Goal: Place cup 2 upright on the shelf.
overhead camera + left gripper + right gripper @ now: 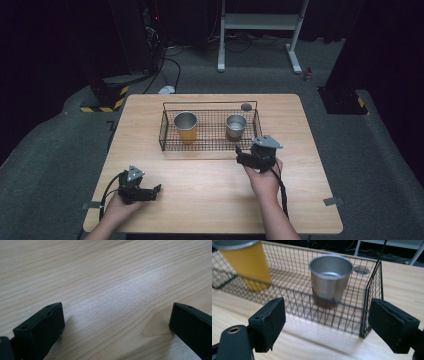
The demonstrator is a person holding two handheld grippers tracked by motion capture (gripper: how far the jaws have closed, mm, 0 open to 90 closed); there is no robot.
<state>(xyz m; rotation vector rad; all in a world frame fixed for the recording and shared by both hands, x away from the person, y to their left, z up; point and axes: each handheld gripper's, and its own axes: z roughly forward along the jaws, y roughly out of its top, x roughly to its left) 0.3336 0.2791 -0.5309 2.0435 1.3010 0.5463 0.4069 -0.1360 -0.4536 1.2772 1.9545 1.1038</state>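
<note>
Inside the wire basket (165,131) stand two cups — yellow cup (186,127), steel cup (236,126); both tools — left tool (156,190), right tool (241,152) — gape wide.

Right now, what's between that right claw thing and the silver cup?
The basket's near wire wall. In the right gripper view the open right gripper faces the silver cup through that mesh, with bare table before it.

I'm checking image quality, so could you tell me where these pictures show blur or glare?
Right gripper view: the yellow cup is blurred, the steel cup sharper. Left gripper view: a pale sheen on the table. High view: the table lit, the room around it dark.
</note>
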